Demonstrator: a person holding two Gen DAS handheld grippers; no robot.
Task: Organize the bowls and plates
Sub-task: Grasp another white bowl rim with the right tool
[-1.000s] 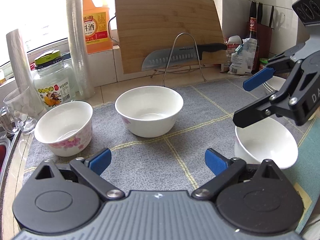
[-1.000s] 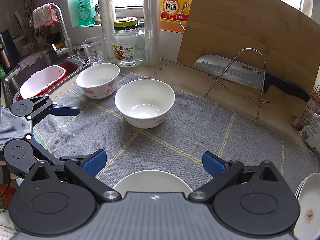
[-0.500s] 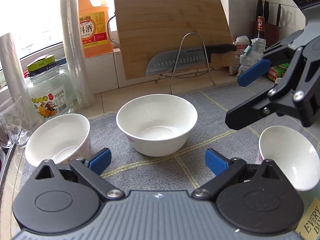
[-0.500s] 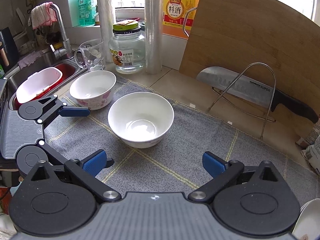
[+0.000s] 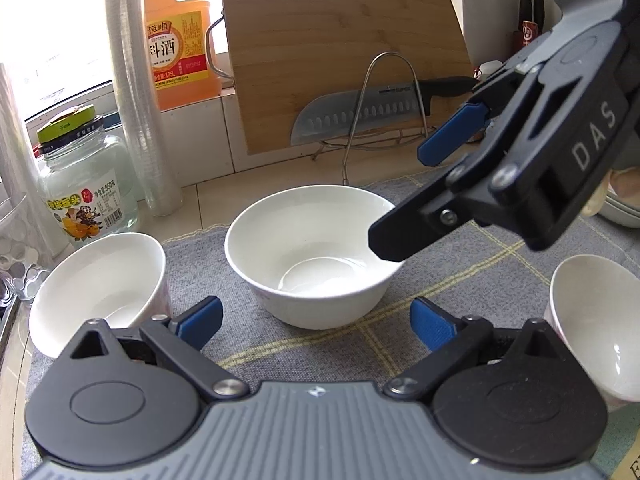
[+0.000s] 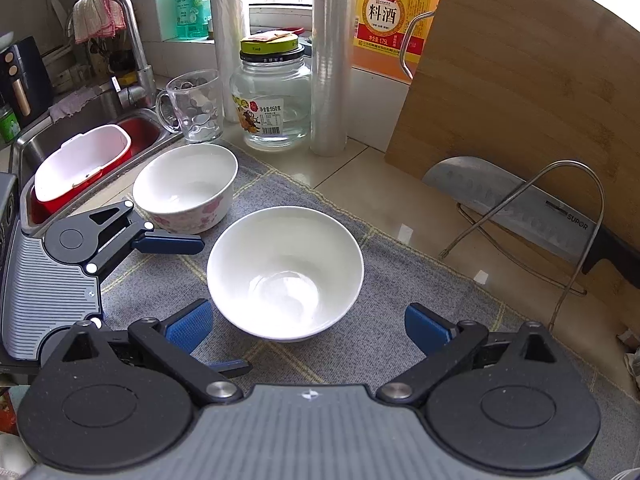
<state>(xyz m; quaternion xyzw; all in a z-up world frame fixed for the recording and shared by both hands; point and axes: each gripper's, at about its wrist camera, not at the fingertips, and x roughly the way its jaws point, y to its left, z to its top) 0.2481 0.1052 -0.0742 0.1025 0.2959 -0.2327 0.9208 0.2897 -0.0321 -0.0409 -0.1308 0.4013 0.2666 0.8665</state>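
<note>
A plain white bowl [image 5: 312, 252] [image 6: 285, 270] sits in the middle of the grey mat [image 5: 460, 276]. A floral bowl [image 5: 100, 288] [image 6: 186, 186] stands at its left. A third white bowl [image 5: 596, 328] stands at the right in the left wrist view. My left gripper [image 5: 316, 320] is open and empty, just in front of the middle bowl; it also shows in the right wrist view [image 6: 200, 304]. My right gripper [image 6: 308, 326] is open and empty, close over the middle bowl's right side; it also shows in the left wrist view [image 5: 420, 196].
A bamboo cutting board [image 5: 340, 48], a knife on a wire rack [image 5: 372, 116], a glass jar [image 5: 80, 184], film rolls [image 5: 140, 92] and an orange bottle [image 5: 176, 40] line the back. A sink with a red tub [image 6: 84, 164] and a glass mug [image 6: 196, 106] lie left. Plates [image 5: 624, 208] are stacked far right.
Both grippers have moved forward toward the middle bowl. The right gripper has swung left, away from the right bowl and over the middle bowl's rim. Both stay open.
</note>
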